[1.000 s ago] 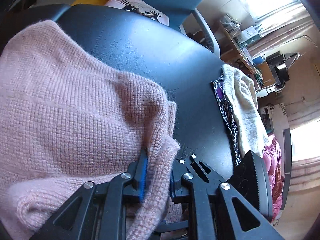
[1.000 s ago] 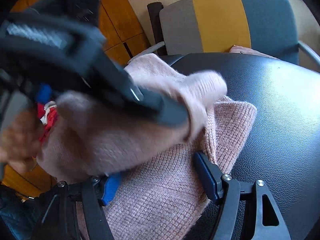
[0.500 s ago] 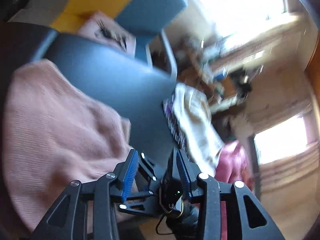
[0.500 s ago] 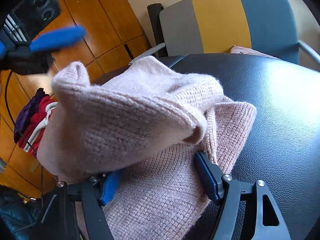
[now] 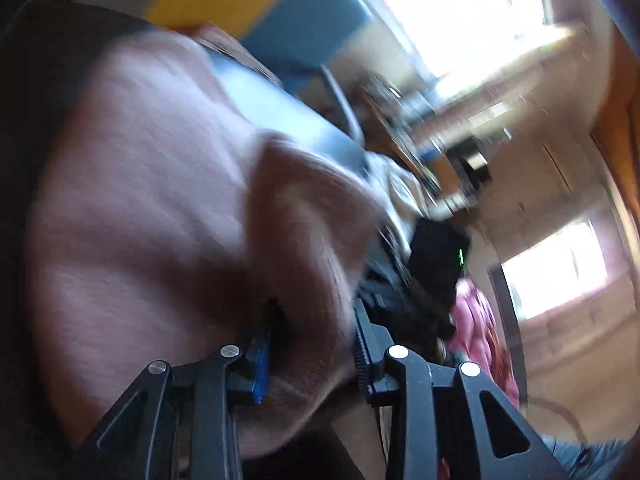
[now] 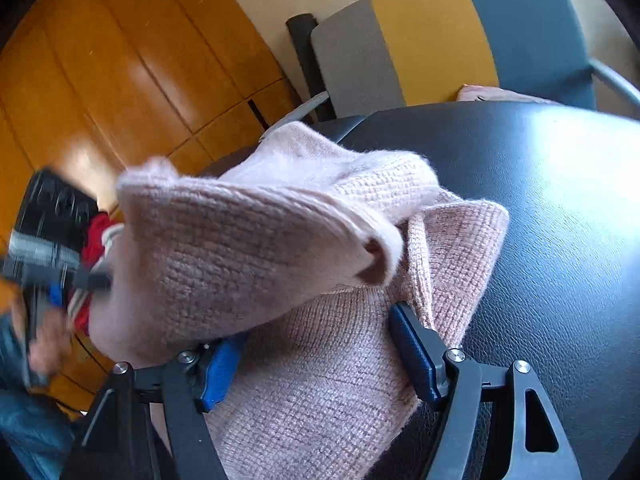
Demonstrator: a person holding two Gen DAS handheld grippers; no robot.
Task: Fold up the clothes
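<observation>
Between left gripper (image 5: pixel 312 344) fingers, blurred pink sweater (image 5: pixel 160 200); grip unclear.

The black desk (image 6: pixel 560 240) lies bare to the right of the pink sweater (image 6: pixel 280 248), leaving open room there up to the chair (image 6: pixel 440 40) at its far edge. The sweater's bunched fold rises across the middle, filling the gap of the right tool (image 6: pixel 320 356). On the left, the left tool (image 6: pixel 60 280) and a hand (image 6: pixel 48 344) crowd the sweater's edge.
</observation>
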